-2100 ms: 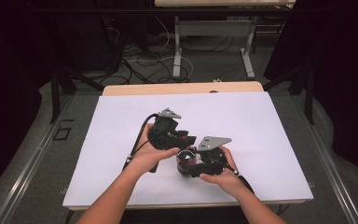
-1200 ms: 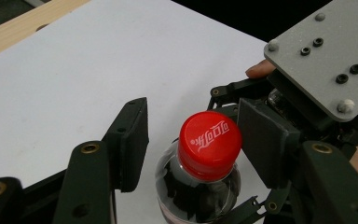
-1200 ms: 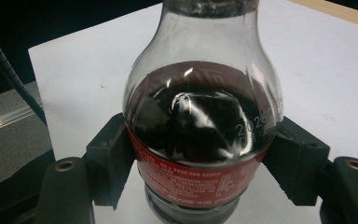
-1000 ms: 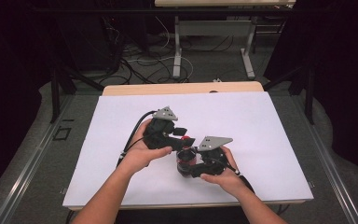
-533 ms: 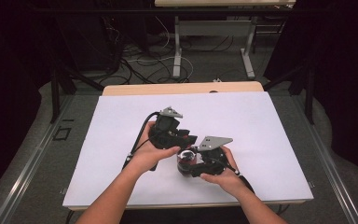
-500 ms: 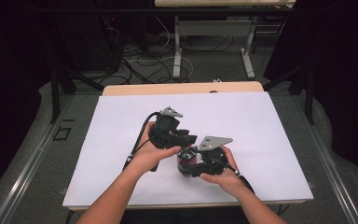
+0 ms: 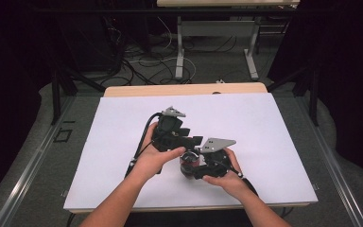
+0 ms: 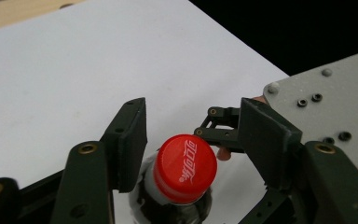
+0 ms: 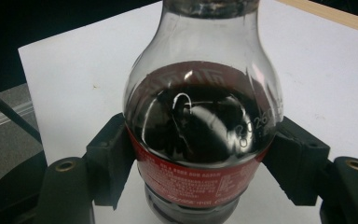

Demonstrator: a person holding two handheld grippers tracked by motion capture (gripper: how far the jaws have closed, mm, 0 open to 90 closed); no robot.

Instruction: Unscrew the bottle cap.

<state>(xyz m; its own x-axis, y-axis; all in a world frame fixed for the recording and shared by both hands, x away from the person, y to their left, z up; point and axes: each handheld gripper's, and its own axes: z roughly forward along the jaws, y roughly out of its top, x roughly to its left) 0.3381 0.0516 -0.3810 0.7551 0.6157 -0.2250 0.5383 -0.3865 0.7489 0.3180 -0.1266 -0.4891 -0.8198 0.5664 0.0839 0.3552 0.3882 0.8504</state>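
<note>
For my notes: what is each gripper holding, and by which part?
The right gripper clamps the cola bottle by its labelled body. The left gripper holds nothing: its jaws, just opening, stand apart around the red cap.

A dim workroom around a bright white surface (image 7: 274, 123)

The surface shows a pale wooden edge (image 7: 184, 89) at its far side. Beyond it, tangled cables (image 7: 137, 59) lie on the grey floor (image 7: 208, 66) around white table legs (image 7: 180, 47); darkness closes in left and right.
</note>
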